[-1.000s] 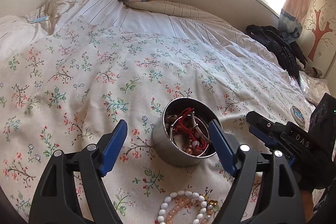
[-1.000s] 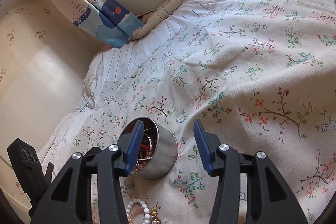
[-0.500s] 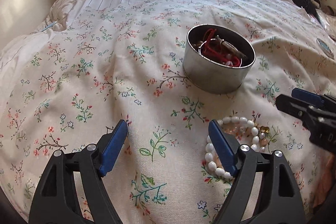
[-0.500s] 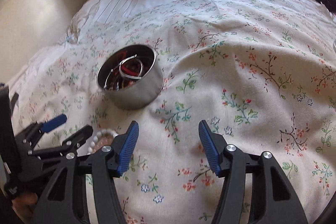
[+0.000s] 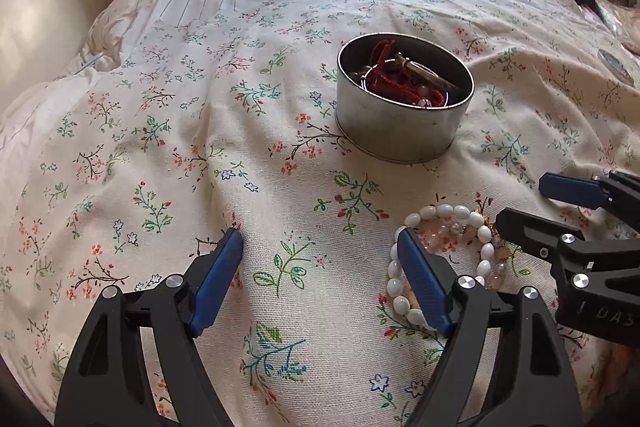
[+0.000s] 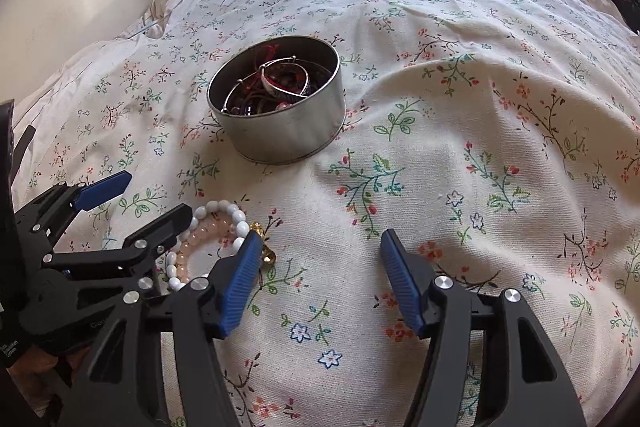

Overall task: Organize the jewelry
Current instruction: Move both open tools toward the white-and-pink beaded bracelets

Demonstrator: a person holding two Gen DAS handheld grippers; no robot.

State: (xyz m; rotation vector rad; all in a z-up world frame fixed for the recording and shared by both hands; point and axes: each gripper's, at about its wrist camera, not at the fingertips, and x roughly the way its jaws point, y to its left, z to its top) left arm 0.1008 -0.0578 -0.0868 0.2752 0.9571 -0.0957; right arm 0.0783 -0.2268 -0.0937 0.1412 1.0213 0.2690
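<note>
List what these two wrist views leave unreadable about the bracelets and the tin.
- White bead bracelet: the left wrist view covers its near side with a blue finger; the right wrist view hides part under the left gripper.
- Tin: tangled contents, pieces uncountable in either view.

White letters "DAS" show on the right hand-held gripper (image 5: pixel 556 205) body.
</note>
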